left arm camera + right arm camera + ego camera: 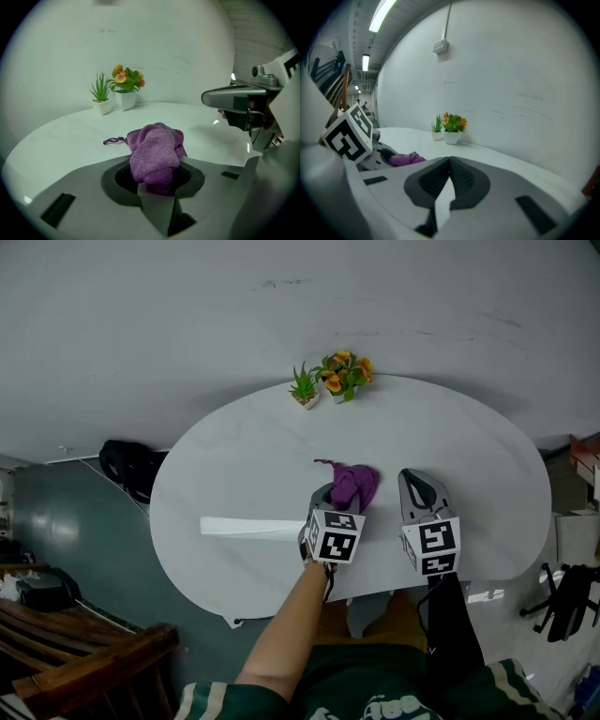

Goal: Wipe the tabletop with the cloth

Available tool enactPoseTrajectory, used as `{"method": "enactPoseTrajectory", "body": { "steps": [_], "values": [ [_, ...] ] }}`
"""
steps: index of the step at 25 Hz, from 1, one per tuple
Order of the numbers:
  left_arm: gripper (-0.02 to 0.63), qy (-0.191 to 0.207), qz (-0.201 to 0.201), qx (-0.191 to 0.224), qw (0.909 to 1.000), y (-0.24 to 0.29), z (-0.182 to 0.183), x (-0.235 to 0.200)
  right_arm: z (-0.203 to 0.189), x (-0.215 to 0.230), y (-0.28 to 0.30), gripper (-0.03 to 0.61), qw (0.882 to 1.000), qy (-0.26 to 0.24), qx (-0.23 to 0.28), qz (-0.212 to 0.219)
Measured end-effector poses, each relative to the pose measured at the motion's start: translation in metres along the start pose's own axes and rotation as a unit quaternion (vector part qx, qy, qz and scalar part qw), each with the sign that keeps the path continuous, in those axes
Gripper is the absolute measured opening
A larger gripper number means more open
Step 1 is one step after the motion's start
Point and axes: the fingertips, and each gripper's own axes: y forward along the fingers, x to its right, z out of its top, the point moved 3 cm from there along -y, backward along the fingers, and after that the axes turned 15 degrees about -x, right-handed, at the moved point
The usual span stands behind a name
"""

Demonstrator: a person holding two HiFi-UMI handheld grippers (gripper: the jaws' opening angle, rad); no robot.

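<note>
Gripping the purple cloth (154, 150), the left gripper (154, 182) has its jaws clamped on the bunched fabric. The cloth lies on the white oval tabletop (234, 456), on the near side of the flowering plant (345, 373) and well apart from it. A thin loop of the cloth trails off to the left. The right gripper (450, 161) sits to the near right of the plant, just beside the cloth, its jaws pressed together with nothing between them. A small green succulent (304, 387) stands just left of the flowering plant, both at the tabletop's far edge by the wall.
</note>
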Motion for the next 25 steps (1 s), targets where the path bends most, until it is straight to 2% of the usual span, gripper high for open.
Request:
{"method": "enactPoseTrajectory", "body": {
  "steps": [14,25],
  "values": [
    [0.135,-0.087,0.063,0.001,0.9942,-0.063,-0.082,-0.148,0.058,-0.15,0.049,0.003,0.994,-0.069,0.008,0.085],
    [0.135,-0.152,0.124,-0.003,0.9806,-0.117,-0.153,-0.235,0.093,-0.26,0.072,0.003,0.977,-0.132,0.013,0.169]
  ]
}}
